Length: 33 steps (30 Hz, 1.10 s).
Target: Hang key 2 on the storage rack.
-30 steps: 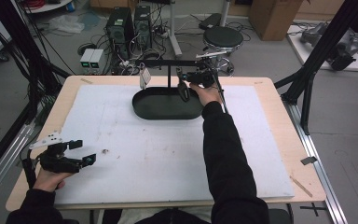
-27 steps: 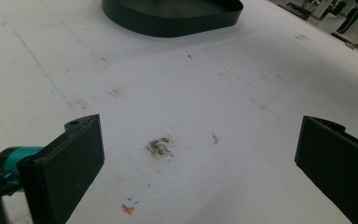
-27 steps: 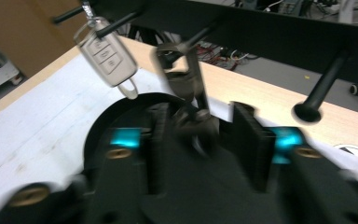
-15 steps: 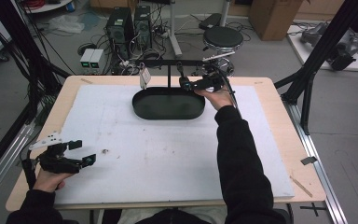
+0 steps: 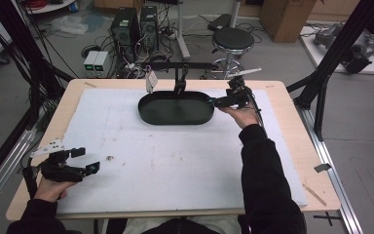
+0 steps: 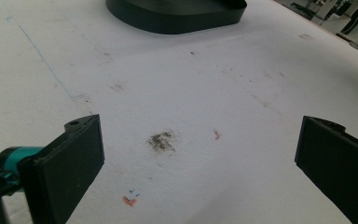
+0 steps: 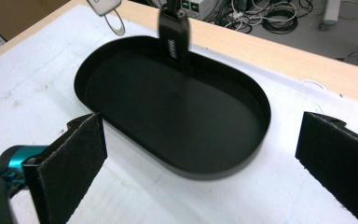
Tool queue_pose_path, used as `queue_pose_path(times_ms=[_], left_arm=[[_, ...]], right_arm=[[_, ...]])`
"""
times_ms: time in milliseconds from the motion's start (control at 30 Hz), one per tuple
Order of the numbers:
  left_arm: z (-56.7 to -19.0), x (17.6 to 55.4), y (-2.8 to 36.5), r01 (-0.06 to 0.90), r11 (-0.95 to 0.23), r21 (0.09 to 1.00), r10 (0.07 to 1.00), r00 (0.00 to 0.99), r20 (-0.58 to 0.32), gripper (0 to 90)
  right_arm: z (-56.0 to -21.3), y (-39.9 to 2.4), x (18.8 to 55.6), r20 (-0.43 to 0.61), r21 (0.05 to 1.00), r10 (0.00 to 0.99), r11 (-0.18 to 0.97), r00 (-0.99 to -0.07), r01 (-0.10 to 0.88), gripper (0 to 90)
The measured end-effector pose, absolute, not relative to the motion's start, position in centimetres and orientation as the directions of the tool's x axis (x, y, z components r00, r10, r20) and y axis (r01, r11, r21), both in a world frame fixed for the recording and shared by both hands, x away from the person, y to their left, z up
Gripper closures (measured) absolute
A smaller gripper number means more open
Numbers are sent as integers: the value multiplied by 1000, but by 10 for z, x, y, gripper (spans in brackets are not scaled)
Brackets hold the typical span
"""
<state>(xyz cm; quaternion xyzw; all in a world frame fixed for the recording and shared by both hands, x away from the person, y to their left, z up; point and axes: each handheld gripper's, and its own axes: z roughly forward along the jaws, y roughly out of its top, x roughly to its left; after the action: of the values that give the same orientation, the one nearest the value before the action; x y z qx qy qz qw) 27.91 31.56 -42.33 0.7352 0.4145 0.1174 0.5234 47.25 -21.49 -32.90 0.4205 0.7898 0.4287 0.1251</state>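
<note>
1. Moved since a second ago: the right gripper [image 5: 215, 103] has drawn back from over the black oval tray [image 5: 176, 108] to the tray's right end. Its jaws have just been opening; now they stand wide with nothing between them.
2. Tray sits near the far edge of the white mat [image 5: 175, 161], about midway along it. Its inside looks bare and dark in the right gripper view.
3. Over the tray a black bar stand [image 5: 180, 65] carries a dark hanging clip or tag [image 7: 173, 35] that reaches down toward the tray's far rim. A pale tag with a ring [image 5: 150, 82] hangs off the left end. What either piece is, cannot tell.
4. Left gripper [image 5: 88, 160] rests released at the near left corner of the mat, jaws apart over bare mat and a small dark smudge [image 6: 161, 141].
5. Step in hand, as I judge it: a retreat after letting go at the tray. To do it well, keep the open jaws level, clear of the tray rim, and away from the hanging clip so nothing swings.
6. Unchanged from the earlier frame: tray, stand and left gripper.
</note>
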Motion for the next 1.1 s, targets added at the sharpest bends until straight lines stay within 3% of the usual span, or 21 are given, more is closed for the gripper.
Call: queue_pose_path(times_ms=[1100], left_arm=[[-427, 279, 316, 498, -133, 857, 750, 615, -241, 17]], right_arm=[[-355, -275, 397, 100, 824, 801, 265, -590, 500, 10]])
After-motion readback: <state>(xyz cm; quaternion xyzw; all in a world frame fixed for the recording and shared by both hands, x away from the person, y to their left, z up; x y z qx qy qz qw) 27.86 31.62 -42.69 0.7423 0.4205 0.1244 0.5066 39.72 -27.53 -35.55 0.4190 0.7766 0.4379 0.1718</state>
